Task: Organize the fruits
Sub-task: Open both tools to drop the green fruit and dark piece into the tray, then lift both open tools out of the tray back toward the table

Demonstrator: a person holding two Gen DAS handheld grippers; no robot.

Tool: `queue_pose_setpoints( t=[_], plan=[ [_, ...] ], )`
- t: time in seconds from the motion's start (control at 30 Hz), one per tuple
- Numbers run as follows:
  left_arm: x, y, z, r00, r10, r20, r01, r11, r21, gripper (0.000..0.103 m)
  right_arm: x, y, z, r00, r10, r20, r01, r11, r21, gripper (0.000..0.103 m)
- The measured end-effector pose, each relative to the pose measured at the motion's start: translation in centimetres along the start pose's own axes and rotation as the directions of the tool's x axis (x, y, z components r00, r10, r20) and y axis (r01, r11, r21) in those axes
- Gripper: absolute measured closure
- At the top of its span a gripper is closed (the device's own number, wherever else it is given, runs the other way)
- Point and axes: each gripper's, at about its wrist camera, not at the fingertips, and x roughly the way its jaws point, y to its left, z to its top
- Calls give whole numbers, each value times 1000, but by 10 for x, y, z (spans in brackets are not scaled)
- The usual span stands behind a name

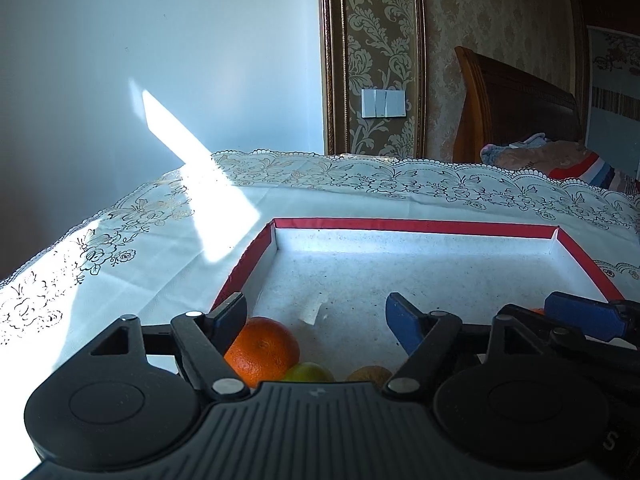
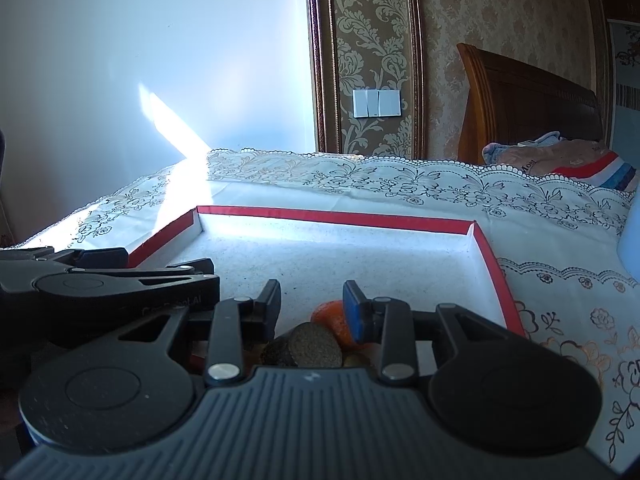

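A big flat tray [image 1: 416, 224] with a red rim and a white inside sits on a table with a lacy white cloth [image 1: 132, 264]. A bright stripe of sun falls across the wall and the cloth.

The left gripper [image 1: 316, 316] hangs over the near end of the tray. Its two fingers stand wide apart and hold nothing. An orange [image 1: 262, 350] lies in the tray right by its left finger [image 1: 230, 312], but I cannot tell if they touch. Just beside the orange is a small green fruit [image 1: 306, 372], and near that a brown fruit [image 1: 368, 372]. Both peek out from behind the gripper's body.

The right gripper [image 2: 312, 306] is next to the left one, also over the near end of the tray. Its fingers stand close together. A small orange fruit [image 2: 334, 320] sits by the blue right finger [image 2: 356, 312]. I cannot tell if the fingers squeeze it or if it just lies there in front of them. Two dark brown fruits [image 2: 308, 346] sit low between the fingers, close to the camera, touching each other. A smaller brown one [image 2: 356, 360] is tucked beside them.

Behind the table are a patterned wall with a white light switch [image 1: 383, 103], a wooden bed head [image 1: 516, 112], and a striped pillow [image 1: 580, 168].
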Motion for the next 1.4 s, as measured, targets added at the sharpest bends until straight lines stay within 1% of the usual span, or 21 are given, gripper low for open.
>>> queue_pose_setpoints(
  t=[0.23,0.33,0.43,0.6,0.67,0.73,0.8,0.93,1.03,1.13,1.2,1.3,1.4],
  plan=[
    [0,-1,-1,1000,-24,-4,24,1000,0,27,-3,-5,1,1000,-4,17,4,1000,22,70],
    [1,0,-1,1000,-28,-8,28,1000,-3,26,-4,-9,1,999,-13,29,12,999,39,61],
    [0,-1,-1,1000,-28,3,28,1000,-4,20,-6,-11,2,999,-9,33,7,999,52,61],
    [0,-1,-1,1000,-22,8,22,1000,-4,19,-7,-12,2,999,-9,37,6,998,61,61],
    [0,0,-1,1000,-23,10,23,1000,-4,19,-8,-13,2,999,-14,47,11,998,67,54],
    [-1,0,0,1000,-28,10,28,1000,-8,19,-10,-16,1,998,-19,56,14,997,77,51],
    [-3,2,0,999,-35,12,35,999,-16,19,-12,-18,2,998,-19,61,14,996,89,51],
    [-13,9,-1,997,-66,32,67,997,-36,19,-18,-25,2,996,-29,83,19,993,118,41],
    [-31,22,-1,993,-88,72,93,994,-64,19,-25,-33,3,994,-26,104,10,988,151,41],
    [-51,40,-3,989,-91,112,99,993,-64,19,-34,-42,4,993,-5,116,-17,981,194,41],
    [-62,53,-7,989,-84,125,92,994,-56,19,-42,-46,3,993,24,117,-49,976,213,41],
    [-78,73,-17,986,-91,140,96,995,-34,19,-53,-41,-4,993,64,101,-80,983,164,42],
    [-85,89,-30,988,-105,113,105,994,5,18,-62,-32,-13,992,109,65,-116,988,106,43]
  ],
)
